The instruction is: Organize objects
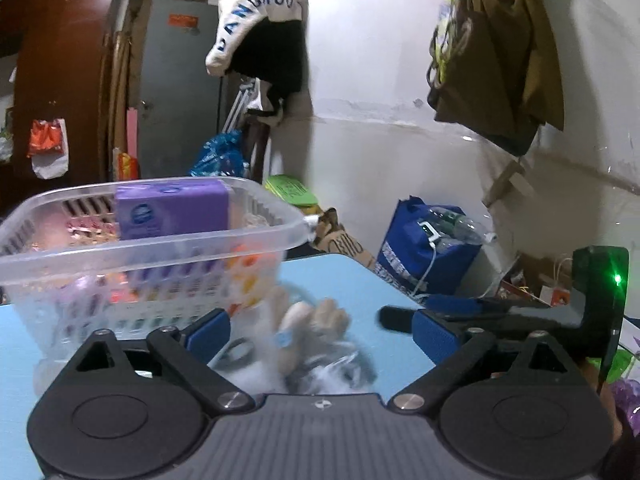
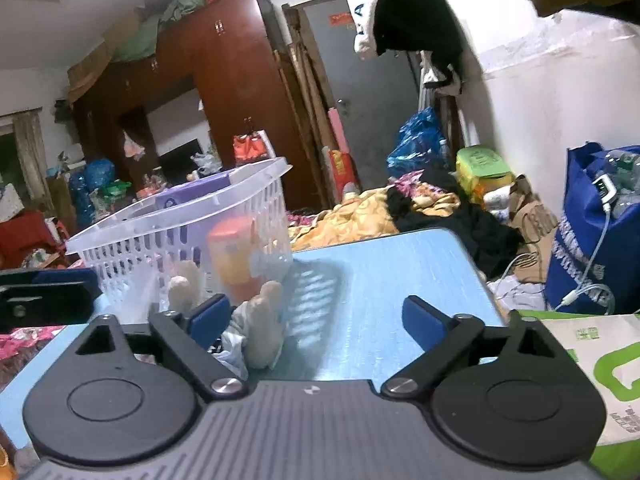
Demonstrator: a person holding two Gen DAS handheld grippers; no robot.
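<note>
A beige plush toy (image 1: 312, 320) in clear wrap lies on the blue table (image 1: 352, 276), just right of a clear slotted basket (image 1: 132, 240). The basket holds a purple box (image 1: 172, 212) and an orange bottle (image 2: 232, 252). My left gripper (image 1: 322, 334) is open, and the toy lies between its blue pads without touching them. My right gripper (image 2: 316, 320) is open too. In its view the plush toy (image 2: 264, 320) sits just inside its left finger, and the rest of the gap shows bare table (image 2: 400, 264). The basket (image 2: 180, 232) stands behind the toy.
The right gripper's black housing (image 1: 596, 304), with a green light, is close on the left gripper's right. A green and white paper bag (image 2: 600, 360) stands at the table's right edge. Beyond the far edge are a blue bag of bottles (image 1: 424, 248) and heaped clothes (image 2: 360, 216).
</note>
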